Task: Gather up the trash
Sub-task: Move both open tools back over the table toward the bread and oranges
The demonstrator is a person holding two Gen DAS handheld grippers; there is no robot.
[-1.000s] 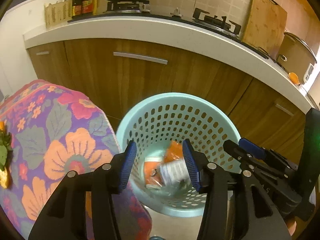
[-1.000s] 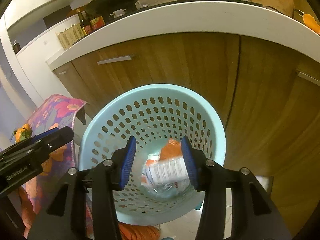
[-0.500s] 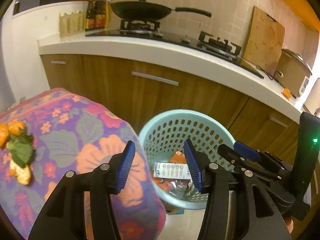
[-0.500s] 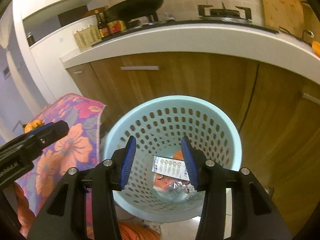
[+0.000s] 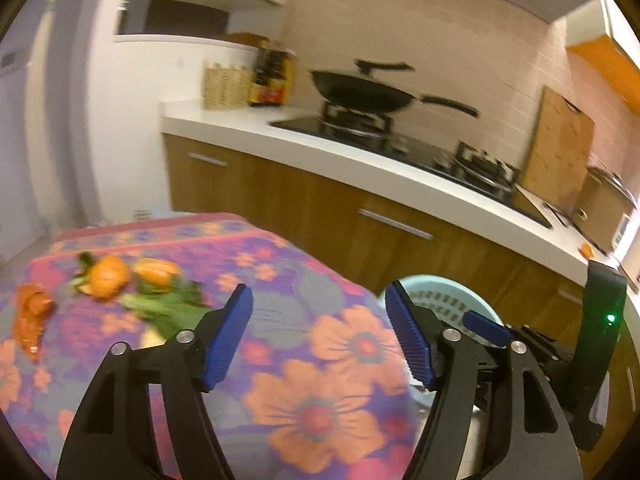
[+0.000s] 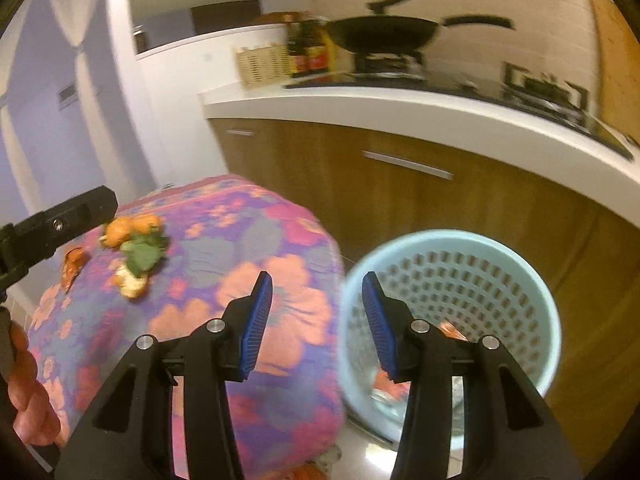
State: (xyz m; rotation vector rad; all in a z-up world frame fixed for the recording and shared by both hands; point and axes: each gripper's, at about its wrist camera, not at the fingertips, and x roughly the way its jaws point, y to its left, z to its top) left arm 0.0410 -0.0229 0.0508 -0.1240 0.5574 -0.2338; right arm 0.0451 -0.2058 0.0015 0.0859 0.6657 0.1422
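Left gripper (image 5: 320,336), jaws just widened, empty; peel scraps (image 5: 132,280) lie far-left of it on the floral cloth (image 5: 320,400). Right gripper (image 6: 316,320) half-open, empty; basket (image 6: 540,288) right.

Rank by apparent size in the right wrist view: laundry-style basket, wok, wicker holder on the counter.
1. Light blue basket, though it is nearest the camera.
2. Wok.
3. Wicker holder.

Orange peels and green leaf scraps (image 6: 134,254) lie near the flowered tablecloth-covered table's (image 6: 240,280) far-left edge; the pale-blue perforated plastic basket (image 6: 520,280) stands beside its right edge, before the wooden cabinets (image 6: 440,200).
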